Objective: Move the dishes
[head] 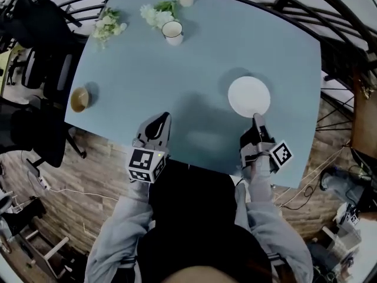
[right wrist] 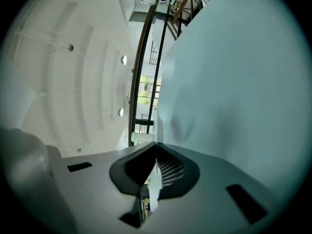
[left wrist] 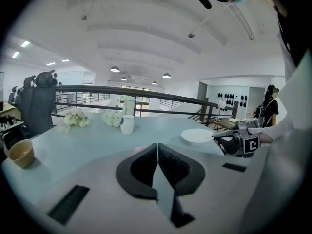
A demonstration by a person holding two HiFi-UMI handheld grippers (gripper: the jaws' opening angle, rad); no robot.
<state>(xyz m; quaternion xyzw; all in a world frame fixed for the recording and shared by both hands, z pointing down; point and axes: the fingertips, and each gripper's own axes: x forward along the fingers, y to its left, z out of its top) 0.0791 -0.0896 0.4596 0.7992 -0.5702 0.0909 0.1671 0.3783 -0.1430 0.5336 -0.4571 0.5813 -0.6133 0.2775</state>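
One plate [head: 249,96], one mug [head: 172,32], one bowl [head: 79,98], two flower bunches [head: 108,25] [head: 158,13]

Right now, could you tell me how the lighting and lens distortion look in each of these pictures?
Head view: dim, the table edges bow, and a soft shadow lies beside the plate. Left gripper view: dark round border, bright ceiling lamps. Right gripper view: tipped sideways, the table a pale, featureless wall.
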